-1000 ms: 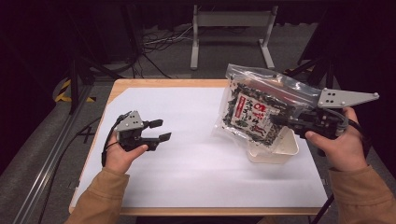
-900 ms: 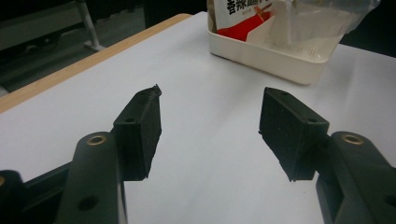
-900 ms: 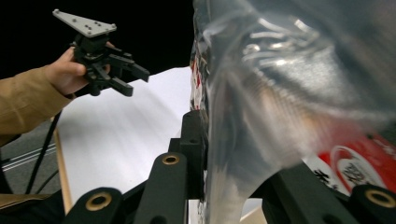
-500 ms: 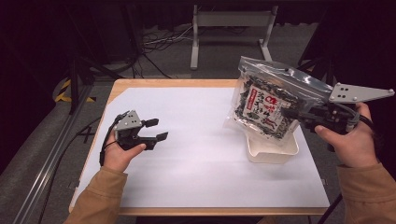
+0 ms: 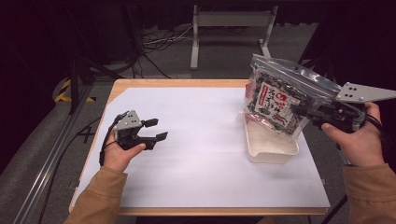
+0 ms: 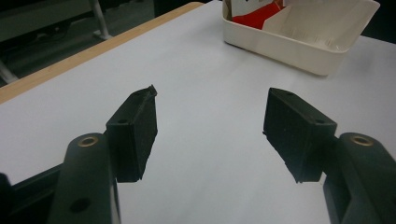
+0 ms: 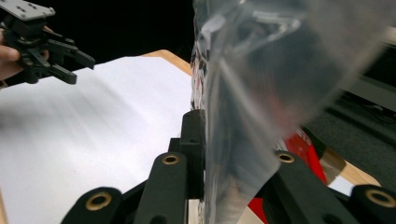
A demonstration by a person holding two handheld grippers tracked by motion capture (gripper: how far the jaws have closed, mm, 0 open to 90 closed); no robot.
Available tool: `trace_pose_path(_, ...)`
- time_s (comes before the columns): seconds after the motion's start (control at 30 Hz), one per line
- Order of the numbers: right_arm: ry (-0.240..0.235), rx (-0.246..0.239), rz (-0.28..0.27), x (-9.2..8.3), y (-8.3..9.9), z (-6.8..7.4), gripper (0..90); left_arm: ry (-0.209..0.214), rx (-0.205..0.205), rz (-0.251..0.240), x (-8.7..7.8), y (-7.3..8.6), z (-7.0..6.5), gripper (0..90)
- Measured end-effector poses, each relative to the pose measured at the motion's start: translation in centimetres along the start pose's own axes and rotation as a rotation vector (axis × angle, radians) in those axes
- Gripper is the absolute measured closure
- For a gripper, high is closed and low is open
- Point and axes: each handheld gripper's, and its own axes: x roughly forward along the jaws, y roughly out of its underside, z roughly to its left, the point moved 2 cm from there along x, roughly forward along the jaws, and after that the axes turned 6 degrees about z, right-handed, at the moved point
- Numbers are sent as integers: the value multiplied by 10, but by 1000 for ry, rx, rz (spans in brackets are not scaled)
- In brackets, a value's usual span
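Observation:
A clear zip bag with black, white and red printed packets inside hangs in the air over a white plastic tray at the table's right. My right gripper is shut on the bag's edge; in the right gripper view the clear plastic rises between its jaws. My left gripper is held just above the white table cover at the left, open, with nothing between its pads. The tray lies ahead of it, with something red inside.
A white sheet covers the wooden table. Beyond the far edge lie floor cables and a grey stand leg. A metal rail runs along the floor at the left.
The right gripper has carried the bag up and to the right, off the tray. The left gripper has barely moved.

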Motion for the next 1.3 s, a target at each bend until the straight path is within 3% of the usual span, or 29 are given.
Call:
trace_pose_path(0.27, 50, 10, 15, 0, 9, -7, 760, 4, -7, -11, -1, 0, 2, 348)
trace_pose_path(0.83, 56, 69, 49, 16, 32, -16, 759, 15, -14, -9, 0, 0, 0, 340)
trace_pose_path(1.3, 77, 85, 127, 37, 41, -14, 760, 25, -25, 1, 4, 2, -2, 337)
